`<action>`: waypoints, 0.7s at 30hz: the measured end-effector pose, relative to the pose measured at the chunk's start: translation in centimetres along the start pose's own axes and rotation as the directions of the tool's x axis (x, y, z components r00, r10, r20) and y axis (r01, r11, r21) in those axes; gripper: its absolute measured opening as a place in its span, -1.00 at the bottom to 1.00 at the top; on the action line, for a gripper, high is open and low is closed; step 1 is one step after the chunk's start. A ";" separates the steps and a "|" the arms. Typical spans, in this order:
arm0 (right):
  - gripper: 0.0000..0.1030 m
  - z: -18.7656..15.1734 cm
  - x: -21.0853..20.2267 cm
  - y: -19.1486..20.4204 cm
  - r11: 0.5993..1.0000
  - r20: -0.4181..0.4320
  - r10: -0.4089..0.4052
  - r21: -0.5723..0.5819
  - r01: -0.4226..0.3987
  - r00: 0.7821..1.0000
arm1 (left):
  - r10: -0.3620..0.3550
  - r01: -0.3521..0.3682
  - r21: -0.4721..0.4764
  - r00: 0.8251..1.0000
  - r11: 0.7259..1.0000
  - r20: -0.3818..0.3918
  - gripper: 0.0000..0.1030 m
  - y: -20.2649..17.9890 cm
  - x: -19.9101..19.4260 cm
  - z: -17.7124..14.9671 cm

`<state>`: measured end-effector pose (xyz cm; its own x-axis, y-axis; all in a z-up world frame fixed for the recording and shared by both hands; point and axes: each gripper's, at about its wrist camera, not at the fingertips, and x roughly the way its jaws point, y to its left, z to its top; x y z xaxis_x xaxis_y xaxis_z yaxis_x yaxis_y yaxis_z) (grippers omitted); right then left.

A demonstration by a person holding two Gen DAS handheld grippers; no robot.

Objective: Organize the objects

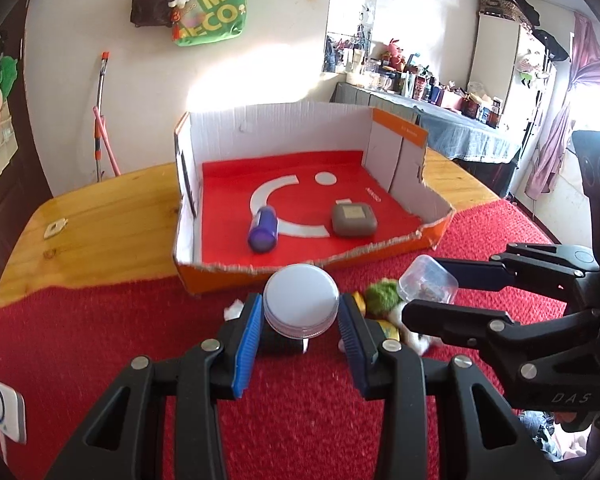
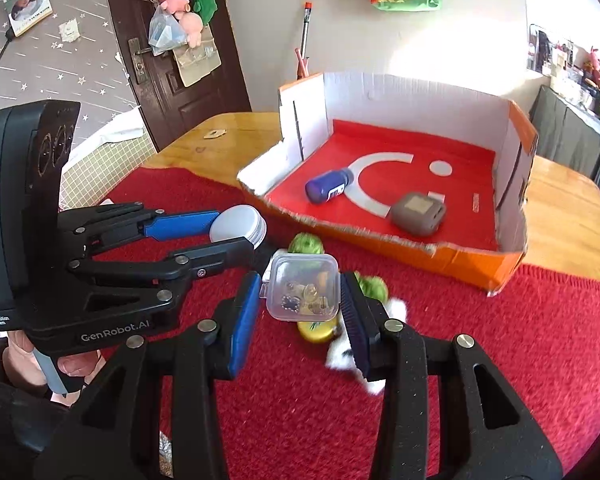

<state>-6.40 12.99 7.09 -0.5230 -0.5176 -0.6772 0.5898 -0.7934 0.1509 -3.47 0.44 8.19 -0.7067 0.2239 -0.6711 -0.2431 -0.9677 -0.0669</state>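
Left gripper (image 1: 300, 312) clamped on white-lidded jar (image 1: 301, 298), right gripper (image 2: 300, 300) on clear box (image 2: 303, 286), near torn tray edge (image 2: 380, 236).

Wooden table (image 1: 100, 208): red cloth (image 1: 300, 420), open cardboard box (image 1: 404, 148), small tag (image 1: 55, 229) on bare wood.

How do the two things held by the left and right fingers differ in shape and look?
The jar with the white lid is round, while the small clear box is square with rounded corners. The jar's white lid hides what is inside; the box is see-through and shows small trinkets. The jar sits in the left gripper, the box in the right gripper. Both are small lidded containers, gripped from two sides above the red cloth, in front of the cardboard box.
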 end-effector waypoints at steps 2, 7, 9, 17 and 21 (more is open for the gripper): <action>-0.25 0.7 0.1 -0.4 1.000 0.003 0.000 0.004 0.000 1.000 | -0.004 0.004 -0.004 1.000 1.000 -0.002 -0.21 0.2 0.4 0.7; -0.25 2.1 0.4 -1.7 1.000 0.009 -0.004 0.026 0.004 1.000 | -0.016 0.016 -0.022 1.000 1.000 -0.014 -0.21 1.1 1.5 2.3; -0.25 2.6 0.6 -2.2 0.999 0.009 -0.007 0.033 0.007 1.000 | -0.023 0.022 -0.028 1.000 0.999 -0.019 -0.21 1.3 2.0 2.9; -0.25 4.0 2.2 -3.7 0.999 -0.007 -0.014 0.049 0.014 1.000 | -0.039 0.038 -0.037 0.998 0.999 -0.044 -0.21 1.6 4.3 4.7; -0.25 4.7 2.8 -4.7 0.998 -0.012 -0.018 0.065 0.019 1.000 | -0.042 0.040 -0.040 0.998 0.998 -0.052 -0.21 2.0 5.2 5.5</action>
<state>-13.56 13.75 7.90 -0.5265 -0.4993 -0.6881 0.5383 -0.8223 0.1848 -11.26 0.35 8.63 -0.6607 0.2580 -0.7049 -0.2442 -0.9619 -0.1231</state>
